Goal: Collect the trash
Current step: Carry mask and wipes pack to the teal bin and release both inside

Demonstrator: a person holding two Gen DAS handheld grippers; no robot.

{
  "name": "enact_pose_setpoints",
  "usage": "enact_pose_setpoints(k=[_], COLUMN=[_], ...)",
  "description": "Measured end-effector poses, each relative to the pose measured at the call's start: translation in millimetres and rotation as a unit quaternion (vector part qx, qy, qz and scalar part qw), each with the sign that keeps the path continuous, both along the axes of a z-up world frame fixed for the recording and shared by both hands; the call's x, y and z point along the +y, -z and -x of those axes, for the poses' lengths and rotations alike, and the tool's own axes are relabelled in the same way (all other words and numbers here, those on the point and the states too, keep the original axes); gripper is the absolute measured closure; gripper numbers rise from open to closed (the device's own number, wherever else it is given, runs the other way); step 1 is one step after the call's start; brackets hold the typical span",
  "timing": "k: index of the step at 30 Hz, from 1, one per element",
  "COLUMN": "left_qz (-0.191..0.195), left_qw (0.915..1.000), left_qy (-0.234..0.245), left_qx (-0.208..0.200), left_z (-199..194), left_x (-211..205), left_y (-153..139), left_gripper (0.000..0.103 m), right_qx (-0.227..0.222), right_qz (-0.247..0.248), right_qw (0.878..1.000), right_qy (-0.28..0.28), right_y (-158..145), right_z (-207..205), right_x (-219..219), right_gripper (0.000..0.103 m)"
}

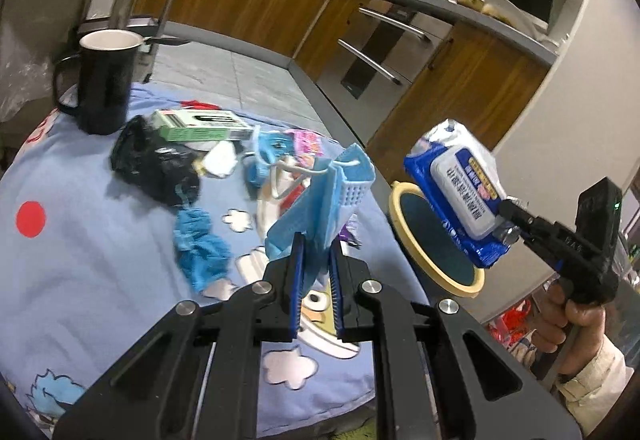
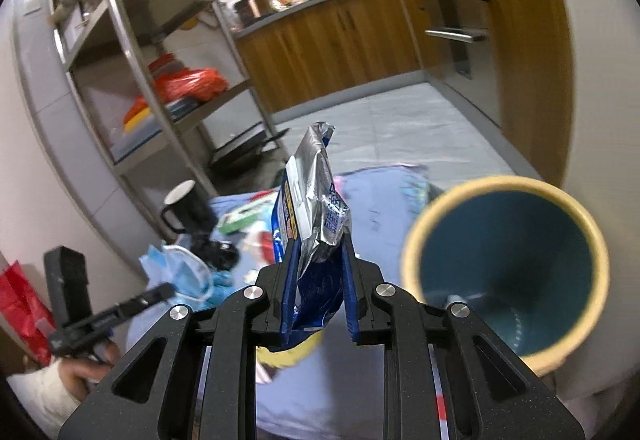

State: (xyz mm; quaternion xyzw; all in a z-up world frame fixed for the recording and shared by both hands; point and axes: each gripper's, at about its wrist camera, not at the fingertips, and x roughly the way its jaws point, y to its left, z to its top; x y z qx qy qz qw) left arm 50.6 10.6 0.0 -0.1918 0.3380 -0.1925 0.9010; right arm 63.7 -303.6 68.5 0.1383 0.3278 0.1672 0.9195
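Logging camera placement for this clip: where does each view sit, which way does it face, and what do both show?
Left wrist: on the left gripper, facing over the table toward kitchen cabinets; it grips a face mask; the right gripper and hand show at right.
Right wrist: on the right gripper, facing table and shelves; it grips a wipes pack; the left gripper and hand show at lower left.
Shared: bin, mug, wipes pack, mask.
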Motion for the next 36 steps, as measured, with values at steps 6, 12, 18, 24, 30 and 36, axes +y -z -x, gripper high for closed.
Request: enact_pose_setpoints(k=[6, 12, 18, 24, 30, 36], left_qz=[-0.004, -0.012, -0.016, -0.015, -0.018, -0.025], left_qw=[0.999, 0.9965, 0.9944, 0.9923, 0.9903, 0.9883], left_qy=[0.043, 0.082, 0.103, 0.121, 0.133, 0.143], left_qx=[-0.004, 0.0, 0.011, 0.023, 0.037, 0.047], left_z=[-5, -10, -26, -47, -60, -73], left_x=[-47, -91, -130, -171, -203, -232], left_y=[-9, -11, -13, -15, -13, -9], left_gripper=[0.092, 0.092, 0.092, 0.092, 0.092, 0.092], right_qx=[0.015, 0.05, 0.106, 0.144, 0.152, 0.145], right_qz=[0.001, -0.009, -0.04, -0.075, -0.088, -0.11], right_qw=[0.998, 0.99, 0.978, 0.966, 0.96, 0.956], right_qy=[0.058, 0.131, 0.176, 0.203, 0.217, 0.232], right_y=[14, 35, 61, 78, 81, 78], right_z=[14, 16, 11, 6, 7, 11], right_x=[-43, -81, -107, -118, -125, -132], right_gripper=[0.081, 0.081, 0.08, 0.076, 0.059, 0.047])
